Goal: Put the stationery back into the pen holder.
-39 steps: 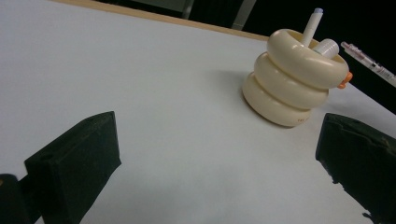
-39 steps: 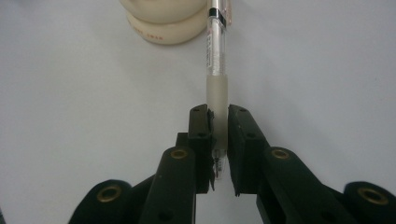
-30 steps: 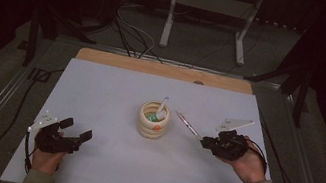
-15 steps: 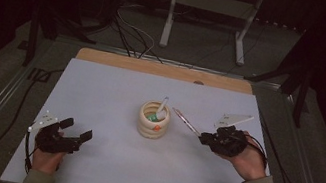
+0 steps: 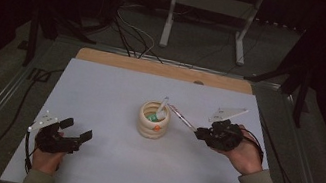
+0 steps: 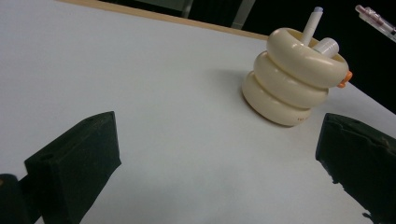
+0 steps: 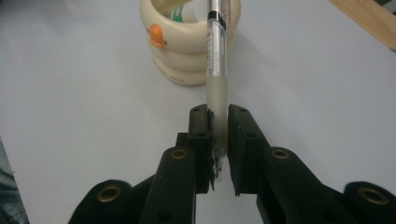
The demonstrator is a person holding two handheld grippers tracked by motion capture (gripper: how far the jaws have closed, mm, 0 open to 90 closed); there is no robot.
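At the lower left of the high view the left gripper (image 5: 76,133) rests low over the white table (image 5: 101,85), its jaws spread wide with nothing between them; in its own view the cream ringed pen holder (image 6: 292,77) stands at the upper right of the frame, well apart from it. At the centre right of the high view the right gripper (image 5: 200,132) is the nearer hand to the holder, and its jaws are clamped on the lower end of a clear pen (image 7: 217,60). In the right gripper view the pen runs straight up the frame from between the black jaws, its long axis in line with the gripper, and its far end crosses the holder's rim at the top centre of the frame. In the high view the same pen (image 5: 181,117) slants up and to the left, its free end just beside the holder (image 5: 153,123), which stands upright at the middle of the table with a white marker (image 5: 162,107) leaning in it. Judging from this, the move to come needs the pen's far end carried leftwards over the holder's mouth and tipped upright.
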